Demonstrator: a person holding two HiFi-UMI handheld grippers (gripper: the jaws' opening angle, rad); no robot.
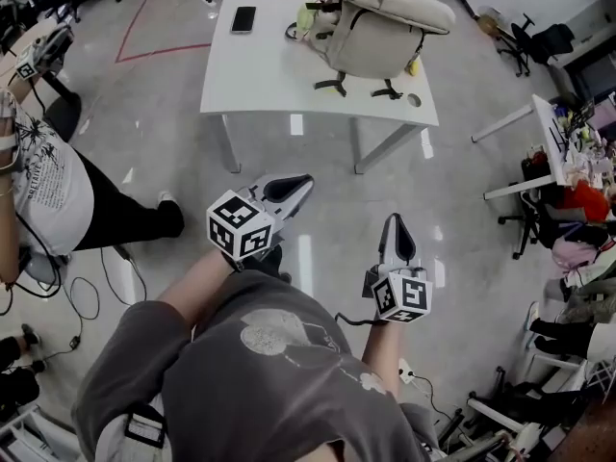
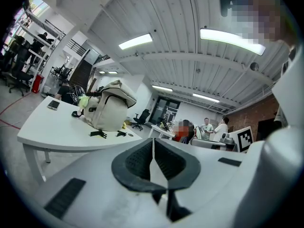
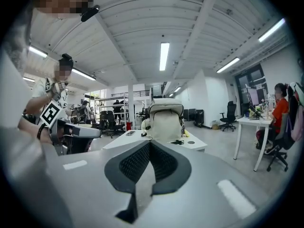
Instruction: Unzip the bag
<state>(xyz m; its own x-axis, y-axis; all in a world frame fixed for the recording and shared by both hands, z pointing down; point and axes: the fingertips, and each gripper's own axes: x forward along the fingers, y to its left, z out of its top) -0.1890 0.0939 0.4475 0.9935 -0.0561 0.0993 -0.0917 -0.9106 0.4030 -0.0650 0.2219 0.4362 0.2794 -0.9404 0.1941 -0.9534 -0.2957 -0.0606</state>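
1. So, the worktop (image 1: 289, 75) is well apart from me, with open floor between. A person (image 1: 43, 191) stands off to my left, and a cable (image 1: 96, 301) trails on the floor near them. I judge that a hasty walk-in could bump or snag something.
2. The bag (image 1: 380, 32), the thing to unzip, stands on the worktop's far right part, its flap folded over the top. It is the only container here. It looks closed, and nothing inside it shows. A yellow-green thing (image 1: 306, 17) sits against its left side; whether it is tucked into a pocket or only beside the bag, I cannot tell.
3. The bag stands free. If I tug the zip with one gripper alone, I expect the whole bag to slide or tip toward the edge, so the other gripper should brace it.
4. Black strap ends (image 1: 332, 85) lie splayed at its foot. I could catch one by mistake.
5. A phone (image 1: 243, 19) lies near the far left corner, apart from the bag. A dragged bag could shove it.
6. My left gripper (image 1: 304, 183) and right gripper (image 1: 396, 223) both have their jaws together on nothing. They must part before I take the zip pull, which is too small to pick out from here. Pinching fabric instead is the likely slip.
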